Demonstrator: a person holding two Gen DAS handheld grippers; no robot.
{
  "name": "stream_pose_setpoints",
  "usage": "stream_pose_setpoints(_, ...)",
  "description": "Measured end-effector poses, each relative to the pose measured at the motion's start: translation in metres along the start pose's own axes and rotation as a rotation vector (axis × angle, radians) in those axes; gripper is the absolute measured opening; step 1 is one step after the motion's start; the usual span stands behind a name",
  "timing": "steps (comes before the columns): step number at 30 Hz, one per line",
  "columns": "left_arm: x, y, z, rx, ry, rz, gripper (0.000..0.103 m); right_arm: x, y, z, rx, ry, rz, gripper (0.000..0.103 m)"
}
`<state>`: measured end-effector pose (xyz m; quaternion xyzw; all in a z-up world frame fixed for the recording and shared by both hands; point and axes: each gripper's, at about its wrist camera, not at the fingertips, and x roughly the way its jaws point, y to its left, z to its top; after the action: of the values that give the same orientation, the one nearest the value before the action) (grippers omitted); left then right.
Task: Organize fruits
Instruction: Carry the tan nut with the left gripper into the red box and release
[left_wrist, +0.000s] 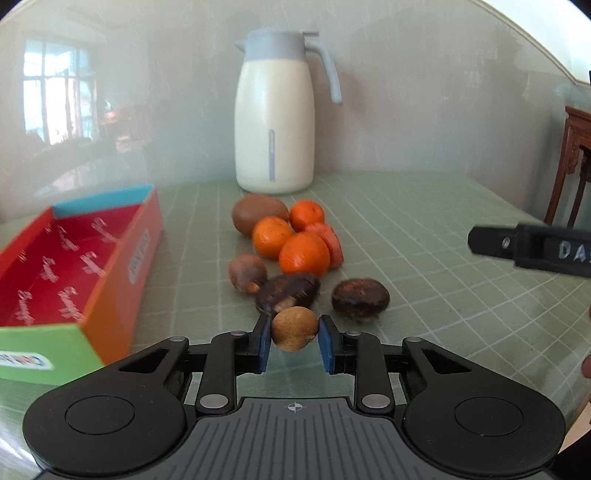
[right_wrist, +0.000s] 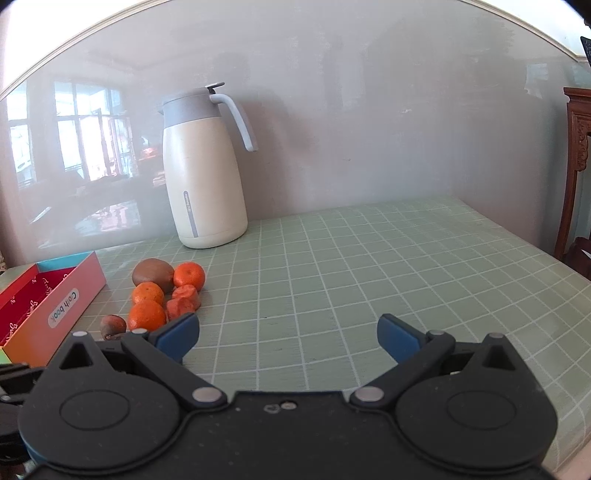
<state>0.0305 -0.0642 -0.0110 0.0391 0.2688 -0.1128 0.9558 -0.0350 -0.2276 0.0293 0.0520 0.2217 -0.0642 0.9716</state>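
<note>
My left gripper (left_wrist: 294, 341) is shut on a small round tan fruit (left_wrist: 294, 328), its blue pads touching both sides. Just beyond lie dark brown fruits (left_wrist: 288, 293) (left_wrist: 360, 299) (left_wrist: 246, 272), three oranges (left_wrist: 303, 254), red-orange pieces (left_wrist: 330, 242) and a kiwi (left_wrist: 258, 218). An open red box (left_wrist: 74, 266) sits to the left. My right gripper (right_wrist: 288, 338) is open and empty over bare tablecloth, with the fruit pile (right_wrist: 147, 314) to its left and the box (right_wrist: 48, 306) further left.
A cream thermos jug (left_wrist: 275, 122) stands against the wall behind the fruits; it also shows in the right wrist view (right_wrist: 203, 173). The right gripper's finger (left_wrist: 532, 251) shows at the right. A wooden chair (right_wrist: 576, 173) stands past the table's right edge.
</note>
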Motion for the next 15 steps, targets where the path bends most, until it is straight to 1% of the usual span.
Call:
stream_pose_setpoints(4, -0.017, 0.015, 0.005, -0.005, -0.059, 0.037, 0.027, 0.004, 0.010, 0.000, -0.008, 0.009, 0.015, 0.103)
stream_pose_setpoints(8, -0.030, 0.036, 0.008, -0.026, -0.095, 0.078, 0.027, 0.005, 0.027, -0.001, -0.030, 0.009, 0.036, 0.103)
stream_pose_setpoints(11, -0.038, 0.055, 0.010, -0.039, -0.116, 0.122, 0.027, 0.007, 0.038, -0.001, -0.043, 0.013, 0.050, 0.103)
stream_pose_setpoints(15, -0.041, 0.087, 0.012, -0.076, -0.118, 0.177, 0.028, 0.011, 0.051, -0.002, -0.057, 0.023, 0.065, 0.103)
